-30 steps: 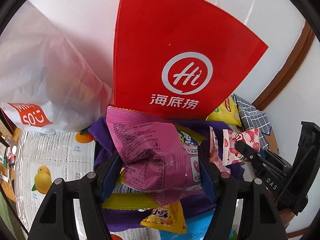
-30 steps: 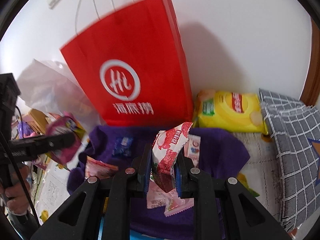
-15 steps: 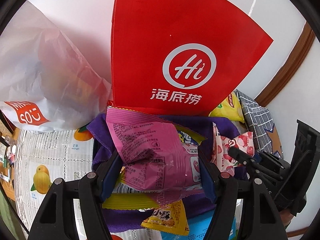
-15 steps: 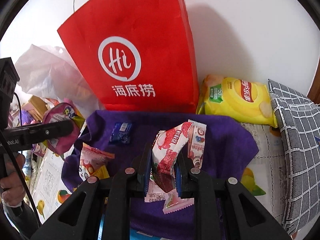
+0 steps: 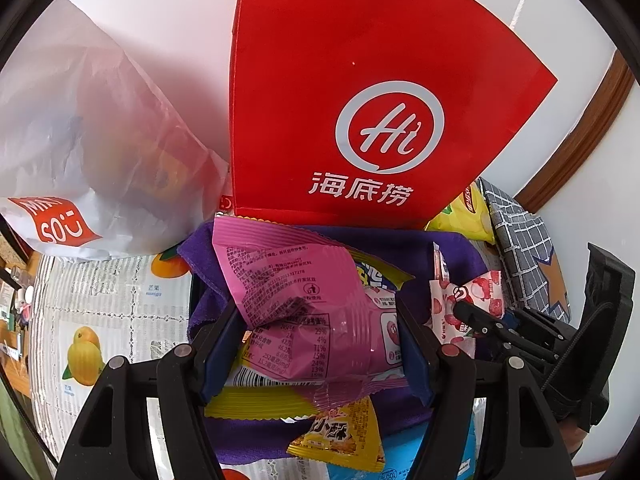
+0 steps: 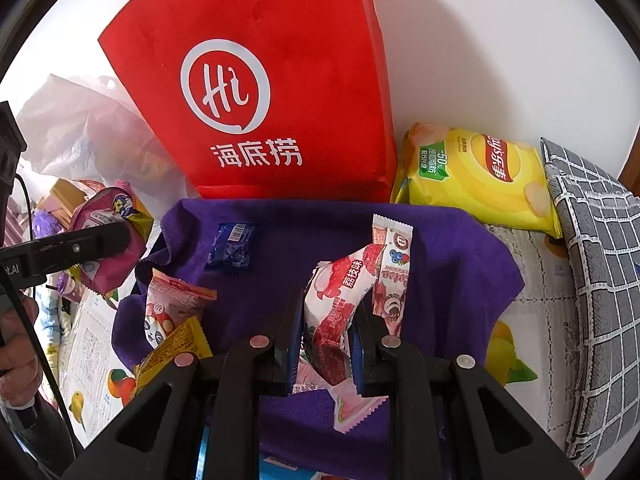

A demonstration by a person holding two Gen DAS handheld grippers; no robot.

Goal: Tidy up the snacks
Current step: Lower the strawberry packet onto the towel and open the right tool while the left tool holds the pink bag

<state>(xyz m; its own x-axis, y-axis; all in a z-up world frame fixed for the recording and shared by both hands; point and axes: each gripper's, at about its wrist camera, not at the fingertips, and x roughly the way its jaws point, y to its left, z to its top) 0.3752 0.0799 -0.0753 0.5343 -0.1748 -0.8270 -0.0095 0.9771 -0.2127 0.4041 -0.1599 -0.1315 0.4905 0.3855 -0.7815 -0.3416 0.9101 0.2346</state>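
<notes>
At the far left of the right wrist view, a person's hand (image 6: 16, 340) holds the left gripper (image 5: 320, 332), whose jaws are clamped across a crinkled pink snack packet (image 5: 308, 300); in its own view the packet shows printed nutrition text, a barcode strip and a yellow lower edge, and it hangs above the left side of the purple cloth (image 6: 448, 248). Left of the cloth, a fruit-printed table cover (image 5: 104, 308) lies bare, bounded behind by a white plastic bag (image 5: 80, 152). On the cloth's left part lie a red-and-white sachet (image 6: 176, 300) overlapping a yellow packet (image 6: 176, 348), with a small blue wrapped sweet (image 6: 232, 246) lying apart nearer the back edge. Behind the cloth, a tall red paper bag (image 6: 272, 80) stands upright against the white wall, touching the cloth's rear edge and closing off that side. In the middle, the right gripper (image 6: 326, 344) is pinched tight on a red-and-white lychee-print packet (image 6: 340, 296), which stands bent between the pads just above the cloth; a slim white-and-pink stick packet (image 6: 392, 264) rises just beside it. The cloth's right half is open purple surface. Further right, a yellow crisp bag (image 6: 476, 176) leans at the wall, touching a grey checked cushion (image 6: 596, 248) that runs along the right edge.
</notes>
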